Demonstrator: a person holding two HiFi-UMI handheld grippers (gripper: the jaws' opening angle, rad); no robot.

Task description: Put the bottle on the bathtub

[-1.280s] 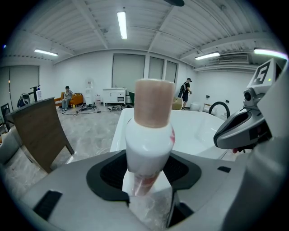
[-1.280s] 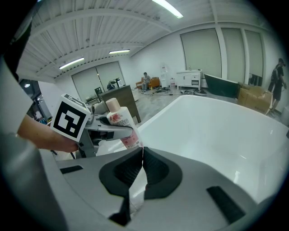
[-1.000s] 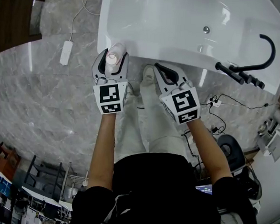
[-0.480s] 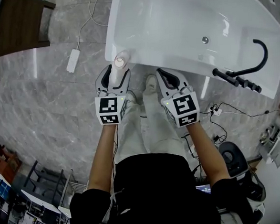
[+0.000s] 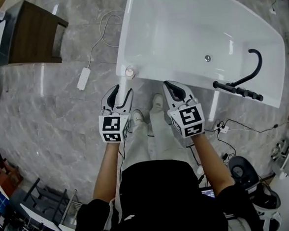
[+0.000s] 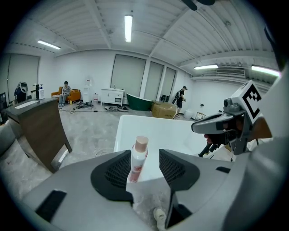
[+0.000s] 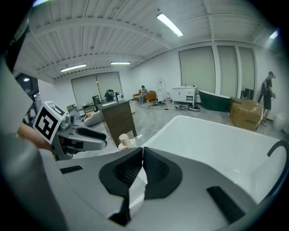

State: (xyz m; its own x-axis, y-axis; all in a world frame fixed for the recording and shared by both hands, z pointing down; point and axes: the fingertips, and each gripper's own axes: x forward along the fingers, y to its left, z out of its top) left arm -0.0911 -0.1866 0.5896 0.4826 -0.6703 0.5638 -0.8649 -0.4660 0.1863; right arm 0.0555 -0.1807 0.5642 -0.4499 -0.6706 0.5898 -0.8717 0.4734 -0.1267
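1. Grey left gripper: its jaws stand apart and have just been closing a little, with nothing between the pads.
2. Right gripper, beside it: jaws pressed together, empty.
3. The white bottle, beige-capped, stands upright on the near corner rim of the bathtub, just beyond the left gripper's tips and not touching them.
4. A black tap sits at the tub's other end.

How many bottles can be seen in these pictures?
1. The bottle stands upright on the rim of the bathtub, at its near left corner in the head view. No other bottle shows; the distant clutter is too small to rule one out.
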